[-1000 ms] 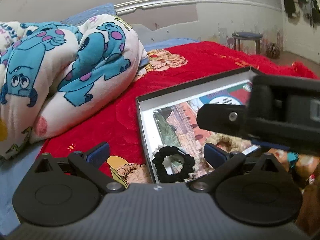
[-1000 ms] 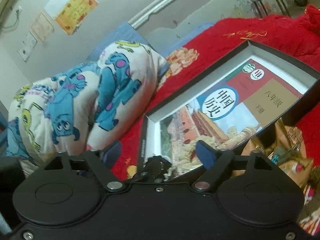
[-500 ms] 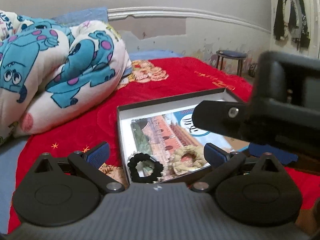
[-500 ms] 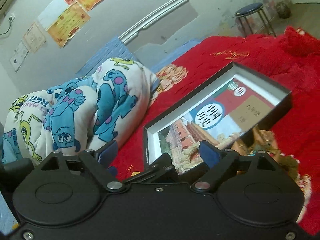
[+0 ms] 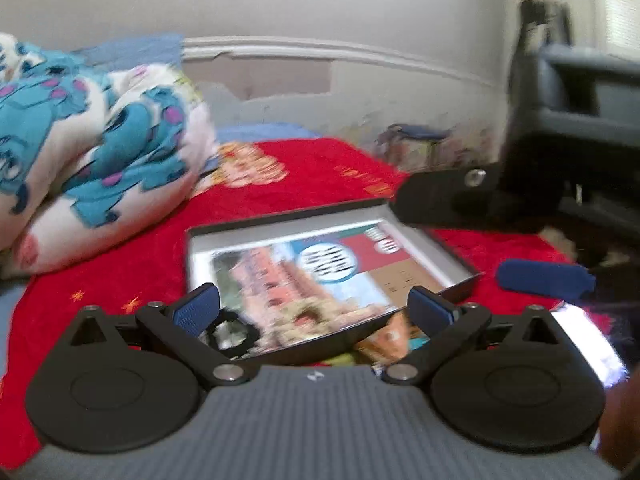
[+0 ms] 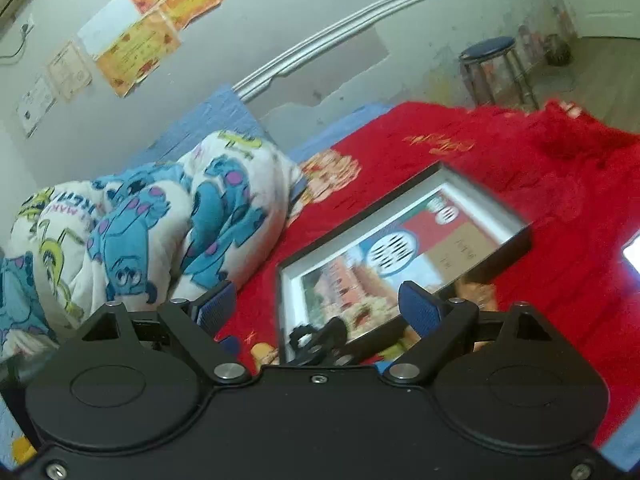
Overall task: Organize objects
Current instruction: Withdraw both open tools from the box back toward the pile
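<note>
Left gripper (image 5: 316,306) and right gripper (image 6: 316,300), jaws wide apart, nothing between.

Box (image 6: 516,222) on bed (image 6: 560,184); book (image 6: 400,256) and hair tie (image 5: 228,330) inside; quilt (image 6: 160,224) left; stool (image 6: 490,56) behind.

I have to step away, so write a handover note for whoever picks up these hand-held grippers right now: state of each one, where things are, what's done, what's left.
Left hand-held gripper: open, empty, above the box's near end.
Right hand-held gripper: open, empty, beside it.
Shallow box lies on the red blanket, with a textbook flat inside.
Black scrunchie and beige scrunchie sit at the box's near end, on the book.
Done: book and both scrunchies are in the box.
Left: some small items lie outside the box's near edge; blurred, so check them.
</note>
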Motion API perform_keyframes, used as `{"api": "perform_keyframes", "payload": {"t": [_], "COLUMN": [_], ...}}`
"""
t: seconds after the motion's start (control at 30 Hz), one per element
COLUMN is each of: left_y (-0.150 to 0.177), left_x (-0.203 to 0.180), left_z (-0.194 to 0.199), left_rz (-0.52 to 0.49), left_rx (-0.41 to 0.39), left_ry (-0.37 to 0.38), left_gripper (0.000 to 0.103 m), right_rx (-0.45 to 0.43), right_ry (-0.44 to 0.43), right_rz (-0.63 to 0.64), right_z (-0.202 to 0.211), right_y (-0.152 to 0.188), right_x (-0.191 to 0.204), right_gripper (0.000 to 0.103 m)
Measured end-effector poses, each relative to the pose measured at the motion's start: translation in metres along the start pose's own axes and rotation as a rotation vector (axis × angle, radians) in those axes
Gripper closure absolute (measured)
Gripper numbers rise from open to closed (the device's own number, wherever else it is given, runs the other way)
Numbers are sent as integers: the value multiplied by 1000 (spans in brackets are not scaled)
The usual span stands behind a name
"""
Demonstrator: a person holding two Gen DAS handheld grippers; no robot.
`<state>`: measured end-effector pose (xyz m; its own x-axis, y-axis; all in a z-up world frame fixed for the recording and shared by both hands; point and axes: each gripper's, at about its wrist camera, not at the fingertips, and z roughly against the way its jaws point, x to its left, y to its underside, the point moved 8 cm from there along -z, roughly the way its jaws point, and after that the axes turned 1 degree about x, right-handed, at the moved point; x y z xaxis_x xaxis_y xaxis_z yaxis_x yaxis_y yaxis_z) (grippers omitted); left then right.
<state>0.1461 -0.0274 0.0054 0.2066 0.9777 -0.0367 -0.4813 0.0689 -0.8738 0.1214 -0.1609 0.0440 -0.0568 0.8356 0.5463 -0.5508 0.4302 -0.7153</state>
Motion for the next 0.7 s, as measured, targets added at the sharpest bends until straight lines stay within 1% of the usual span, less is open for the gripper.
{"api": "perform_keyframes", "payload": {"t": [0.03, 0.13, 0.23, 0.37, 0.47, 0.53, 0.6, 0.7], "left_y": [-2, -6, -3, 4, 12, 17, 23, 36], "left_x": [-3, -4, -1, -3, -9, -16, -25, -34], "left_z": [3, 5, -1, -8, -5, -3, -2, -11], "left_rz": [-4, -6, 6, 55, 128, 165, 158, 147], "left_rx": [-19, -56, -26, 24, 57, 60, 52, 82], "left_ry": [20, 22, 20, 54, 116, 157, 166, 151], "left_gripper": [0, 0, 0, 1, 1, 1, 2, 5], "right_rx": [-8, -14, -56, -92, -83, -61, -23, 6], "right_ry": [26, 113, 170, 223, 241, 236, 231, 237], "right_rz": [-6, -33, -69, -107, -106, -97, -86, -113], "right_z": [7, 20, 36, 46, 48, 46, 40, 29], "right_y": [-4, -15, -21, -17, -6, 4, 14, 24], "right_x": [-6, -26, -47, -73, -89, -97, -106, -121], "right_gripper": [15, 15, 15, 15, 15, 15, 17, 22]}}
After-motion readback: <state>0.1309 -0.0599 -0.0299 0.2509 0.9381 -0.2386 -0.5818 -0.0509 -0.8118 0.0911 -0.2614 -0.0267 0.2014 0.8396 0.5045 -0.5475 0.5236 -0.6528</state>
